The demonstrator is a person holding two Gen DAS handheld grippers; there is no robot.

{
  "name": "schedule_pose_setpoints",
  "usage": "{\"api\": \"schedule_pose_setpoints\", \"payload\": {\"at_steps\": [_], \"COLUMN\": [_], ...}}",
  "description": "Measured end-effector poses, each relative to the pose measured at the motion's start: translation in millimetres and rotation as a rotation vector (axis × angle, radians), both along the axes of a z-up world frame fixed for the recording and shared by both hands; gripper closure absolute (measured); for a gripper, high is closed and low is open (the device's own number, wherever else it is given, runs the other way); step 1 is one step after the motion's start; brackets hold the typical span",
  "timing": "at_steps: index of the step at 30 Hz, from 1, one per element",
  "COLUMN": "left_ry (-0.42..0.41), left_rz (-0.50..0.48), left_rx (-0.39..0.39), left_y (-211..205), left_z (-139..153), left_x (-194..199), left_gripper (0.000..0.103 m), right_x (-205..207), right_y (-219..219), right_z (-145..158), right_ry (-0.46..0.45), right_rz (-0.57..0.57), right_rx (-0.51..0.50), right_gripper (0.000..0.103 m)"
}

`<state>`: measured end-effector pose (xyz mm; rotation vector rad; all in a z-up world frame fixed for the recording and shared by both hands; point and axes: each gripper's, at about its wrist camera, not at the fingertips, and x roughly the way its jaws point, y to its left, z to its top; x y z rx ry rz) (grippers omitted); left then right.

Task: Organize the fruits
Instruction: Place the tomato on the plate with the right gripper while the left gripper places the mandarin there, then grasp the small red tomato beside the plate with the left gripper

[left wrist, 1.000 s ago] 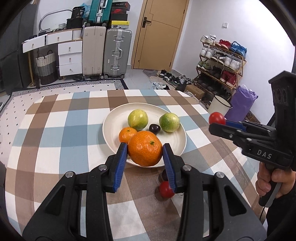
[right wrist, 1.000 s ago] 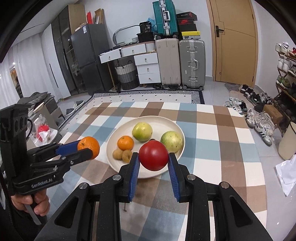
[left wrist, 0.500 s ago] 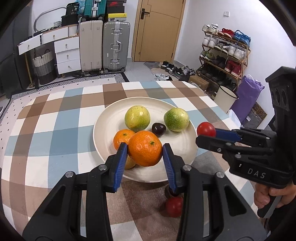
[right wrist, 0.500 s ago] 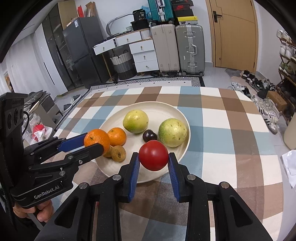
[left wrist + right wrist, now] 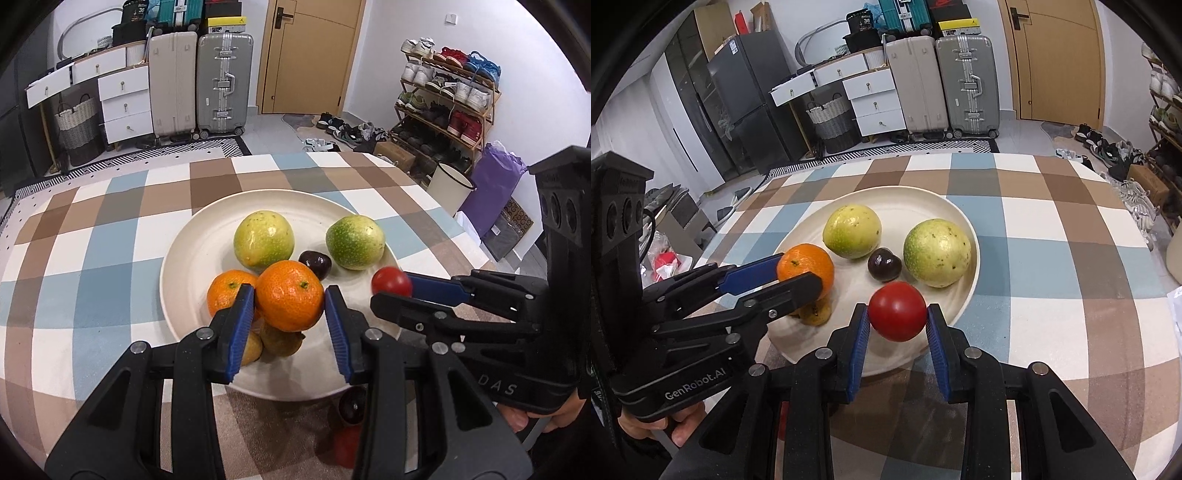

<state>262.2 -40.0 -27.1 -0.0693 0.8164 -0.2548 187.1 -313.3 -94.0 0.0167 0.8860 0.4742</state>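
My left gripper (image 5: pixel 289 309) is shut on a mandarin orange (image 5: pixel 290 295), held just above the near left part of the cream plate (image 5: pixel 192 254). In the right wrist view that same orange (image 5: pixel 805 267) shows at the left. My right gripper (image 5: pixel 897 321) is shut on a small red tomato (image 5: pixel 897 311) over the plate's near rim (image 5: pixel 971 258). On the plate lie two green-yellow round fruits (image 5: pixel 264 239) (image 5: pixel 355 242), a dark plum (image 5: pixel 315 263), another orange (image 5: pixel 227 295) and brown kiwis (image 5: pixel 280 341).
The plate sits on a table with a checked cloth (image 5: pixel 92 258). A red fruit (image 5: pixel 345 445) and a dark one (image 5: pixel 351 406) lie on the cloth beside the plate's near edge, under my left gripper. Suitcases, drawers and a shoe rack stand beyond the table.
Both grippers have come forward and down over the plate with their fruits still held. The plate now looks larger and closer in both views.
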Motion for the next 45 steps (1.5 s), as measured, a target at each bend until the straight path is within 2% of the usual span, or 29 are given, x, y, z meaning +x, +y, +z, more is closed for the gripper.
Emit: {"api": "schedule_pose_setpoints", "payload": {"at_steps": [3,4,6,7,9,10,11,12,14,16,18,23,29,45], "left_ry": [0.01,0.002,-0.007,-0.006,-0.008,-0.012,-0.017,-0.021,-0.028,-0.028,-0.035,-0.037,-0.037,-0.022], "left_rz": [-0.009,-0.01,-0.013,-0.013,-0.007,-0.003,0.002,0.01,0.029,0.039,0.062,0.088,0.103,0.078], "left_rx": [-0.004,-0.005,0.002,0.003,0.005,0.005,0.004,0.002,-0.002,-0.018,-0.021,-0.04,-0.023,0.006], "left_y": [-2.1,-1.9,-2.5,-1.6,1.5,3.2,5.9,9.0,14.4,21.6,29.1,44.6,47.2,27.5], "left_z": [0.2,1.7,5.9,7.4,11.1,13.2,15.0,17.1,21.7,25.2,28.2,31.3,27.5,2.7], "left_x": [2.9,1.9,-2.2,-3.9,-10.2,-14.3,-18.3,-23.6,-36.1,-48.4,-61.0,-88.4,-113.3,-131.7], "left_gripper": [0.067,0.067,0.064,0.061,0.045,0.041,0.033,0.024,0.019,0.014,0.001,0.001,0.001,0.001], "right_x": [-1.7,-4.1,-8.8,-10.9,-15.1,-17.6,-19.8,-22.9,-28.5,-35.7,-43.1,-57.1,-68.1,-83.9], "right_y": [-2.8,-5.1,-9.3,-10.6,-13.5,-15.4,-16.5,-17.6,-18.3,-17.5,-16.1,-15.4,-17.1,-18.8], "right_z": [1.6,3.5,7.5,9.4,12.5,14.1,15.5,17.5,20.8,24.9,28.7,32.1,29.3,18.1], "right_ry": [-0.008,-0.016,-0.037,-0.042,-0.042,-0.04,-0.04,-0.041,-0.042,-0.047,-0.071,-0.089,-0.083,-0.068], "right_rz": [0.003,0.003,-0.003,-0.006,-0.005,-0.005,-0.003,0.0,0.013,0.026,0.015,0.002,-0.016,-0.026], "right_rx": [0.009,0.018,0.012,-0.001,-0.011,-0.012,-0.013,-0.012,-0.001,0.01,-0.01,-0.038,-0.052,-0.084], "right_gripper": [0.063,0.056,0.054,0.054,0.051,0.044,0.033,0.029,0.012,0.001,0.0,0.0,0.0,0.0]}}
